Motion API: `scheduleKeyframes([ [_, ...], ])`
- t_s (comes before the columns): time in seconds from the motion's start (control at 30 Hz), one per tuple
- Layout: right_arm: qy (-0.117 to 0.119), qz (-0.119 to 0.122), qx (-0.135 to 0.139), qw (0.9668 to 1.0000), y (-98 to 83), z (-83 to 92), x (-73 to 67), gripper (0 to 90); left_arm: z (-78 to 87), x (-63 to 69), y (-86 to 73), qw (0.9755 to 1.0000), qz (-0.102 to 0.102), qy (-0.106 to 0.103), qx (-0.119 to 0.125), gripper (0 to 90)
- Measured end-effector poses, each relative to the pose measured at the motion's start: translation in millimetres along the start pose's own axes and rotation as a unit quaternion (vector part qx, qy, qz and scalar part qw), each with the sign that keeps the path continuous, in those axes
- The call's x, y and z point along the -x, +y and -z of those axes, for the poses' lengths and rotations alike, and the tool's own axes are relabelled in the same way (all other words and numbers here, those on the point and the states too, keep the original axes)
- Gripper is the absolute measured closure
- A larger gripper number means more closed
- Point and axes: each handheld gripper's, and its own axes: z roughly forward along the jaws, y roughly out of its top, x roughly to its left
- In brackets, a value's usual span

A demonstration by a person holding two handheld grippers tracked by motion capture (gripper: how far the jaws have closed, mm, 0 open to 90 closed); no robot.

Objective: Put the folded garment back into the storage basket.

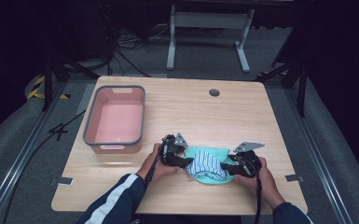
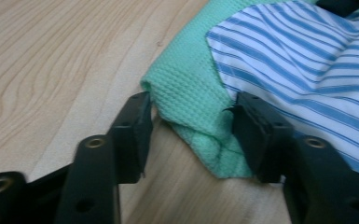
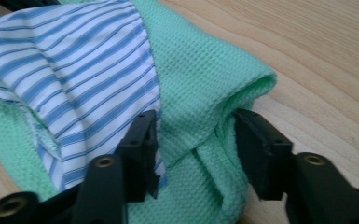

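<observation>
Where waffle-weave green cloth (image 2: 191, 93) folds, both hand-held grippers seemingly pinch it, striped fabric (image 3: 74, 70) atop.

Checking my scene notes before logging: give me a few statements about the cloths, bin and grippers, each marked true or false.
1. The striped cloth lies on the green cloth. True.
2. The pink bin holds a cloth. False: nothing is in it.
3. The left gripper has green cloth between its fingers. True.
4. The right gripper is over the bin. False: it is at the green cloth's folded edge.
</observation>
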Motion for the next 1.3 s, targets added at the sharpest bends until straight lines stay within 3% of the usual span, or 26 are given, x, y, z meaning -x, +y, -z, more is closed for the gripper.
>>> scheduleKeyframes([
  [0.17,0.016,-0.014,0.007,0.9997,-0.7,0.3,1.5,73.0,-1.0,-0.1,-0.9,0.9993,0.006,-0.035,0.008,72.6],
  [0.27,0.026,-0.022,0.008,0.9994,-1.8,0.7,2.9,76.7,0.2,-0.9,1.3,0.9991,-0.005,-0.043,-0.004,77.9],
  [0.37,0.032,-0.022,0.011,0.9992,-3.7,1.6,2.3,80.2,0.4,-0.9,2.6,0.9990,-0.007,-0.043,-0.006,80.2],
  [0.5,0.025,-0.013,0.010,0.9996,-2.8,3.3,0.6,82.0,1.1,0.1,7.6,0.9990,-0.027,-0.033,-0.016,81.8],
  [0.53,0.025,-0.015,0.011,0.9995,-2.7,3.7,0.3,82.1,1.0,1.2,9.1,0.9991,-0.023,-0.032,-0.016,82.0],
  [0.7,0.024,-0.016,0.020,0.9994,1.7,8.7,1.1,82.5,5.9,1.6,16.3,0.9986,-0.041,-0.026,-0.023,82.5],
  [0.87,0.021,-0.011,0.033,0.9992,11.5,14.8,0.7,82.7,12.8,-0.8,23.2,0.9986,-0.044,-0.024,-0.019,82.7],
  [1.3,0.019,0.009,0.062,0.9979,44.3,22.0,-7.5,83.0,47.7,-13.3,41.1,0.9984,-0.054,0.010,-0.012,82.7],
])
